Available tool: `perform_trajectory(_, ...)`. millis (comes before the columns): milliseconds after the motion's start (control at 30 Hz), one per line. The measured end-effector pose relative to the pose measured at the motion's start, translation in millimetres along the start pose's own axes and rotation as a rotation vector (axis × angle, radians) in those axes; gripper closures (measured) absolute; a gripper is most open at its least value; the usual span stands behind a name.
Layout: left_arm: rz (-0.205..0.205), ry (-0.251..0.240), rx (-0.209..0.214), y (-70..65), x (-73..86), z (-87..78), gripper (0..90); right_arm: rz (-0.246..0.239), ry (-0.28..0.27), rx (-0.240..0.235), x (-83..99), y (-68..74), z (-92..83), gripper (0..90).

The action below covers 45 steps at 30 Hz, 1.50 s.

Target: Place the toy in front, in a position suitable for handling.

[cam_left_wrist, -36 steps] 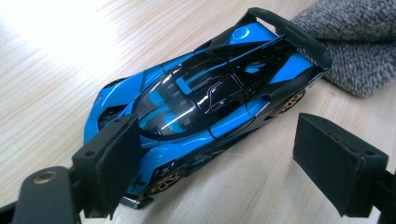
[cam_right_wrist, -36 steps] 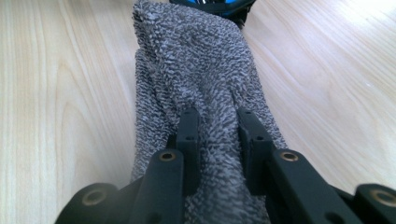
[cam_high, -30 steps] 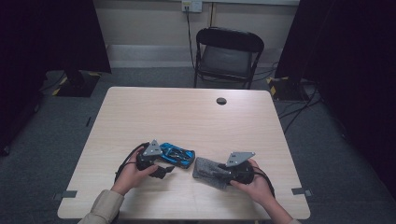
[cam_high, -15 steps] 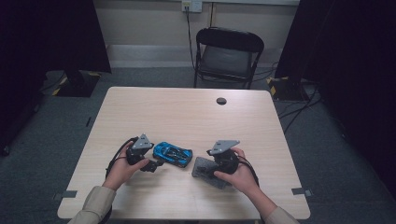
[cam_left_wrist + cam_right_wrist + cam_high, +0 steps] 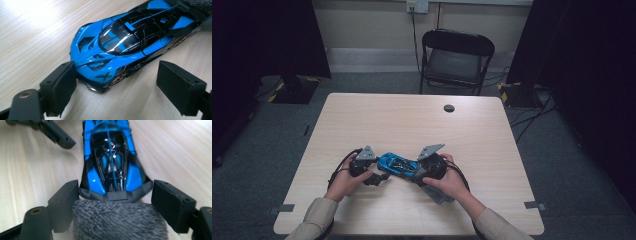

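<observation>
The blue toy car (image 5: 398,166) sits near the table's (image 5: 412,120) front edge, with the left gripper (image 5: 117,85) spread wide at its nose. The right gripper (image 5: 115,202), jaws just opened, straddles its tail over a grey cloth (image 5: 117,220). If either closes off-centre, the car could roll away.

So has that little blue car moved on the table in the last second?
Yes. The blue car has slid slightly toward the table's near edge, farther from the black grommet hole than before.
</observation>
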State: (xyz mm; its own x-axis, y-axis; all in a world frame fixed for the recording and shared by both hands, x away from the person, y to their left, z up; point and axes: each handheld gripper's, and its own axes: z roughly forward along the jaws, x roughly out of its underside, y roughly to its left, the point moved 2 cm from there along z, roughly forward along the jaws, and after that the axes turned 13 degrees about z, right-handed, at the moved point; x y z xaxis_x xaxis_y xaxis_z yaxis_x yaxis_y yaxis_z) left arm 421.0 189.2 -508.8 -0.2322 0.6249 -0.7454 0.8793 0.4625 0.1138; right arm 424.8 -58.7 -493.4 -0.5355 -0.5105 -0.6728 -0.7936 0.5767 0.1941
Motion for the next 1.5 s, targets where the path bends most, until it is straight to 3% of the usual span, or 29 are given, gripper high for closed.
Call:
perform_trajectory(200,0.008,0.002,-0.019,-0.6,-1.6,1.5,15.8,-0.011,0.003,0.016,3.4,0.8,3.8,21.1)
perform_trajectory(300,-0.012,-0.01,-0.024,2.0,-0.9,4.8,15.1,-0.01,0.002,0.025,3.2,2.0,5.0,21.2)
perform_trajectory(700,0.025,0.013,-0.034,-3.5,-3.4,9.7,14.4,-0.027,0.042,0.038,0.1,2.3,17.3,23.7)
perform_trajectory(900,0.05,-0.01,0.01,-14.6,-8.8,1.1,16.0,-0.055,0.027,0.045,4.6,3.6,12.6,24.2)
perform_trajectory(1033,0.077,-0.01,0.018,-26.0,-15.3,-1.8,20.0,-0.067,0.016,0.04,9.2,3.0,6.1,24.3)
perform_trajectory(1100,0.097,0.01,0.0,-28.8,-15.2,-0.8,22.2,-0.071,0.016,0.039,12.2,2.5,3.0,24.4)
perform_trajectory(1233,0.055,-0.005,-0.02,-25.2,-10.0,0.5,17.9,-0.095,0.011,0.038,18.8,2.1,-5.1,24.4)
perform_trajectory(1333,0.05,0.004,-0.029,-21.3,-7.2,0.8,17.9,-0.107,0.017,0.019,23.0,-0.5,-10.7,24.5)
perform_trajectory(1500,0.052,0.005,-0.01,-19.5,-8.6,7.0,17.9,-0.12,0.017,0.006,29.9,-4.1,-18.1,24.5)
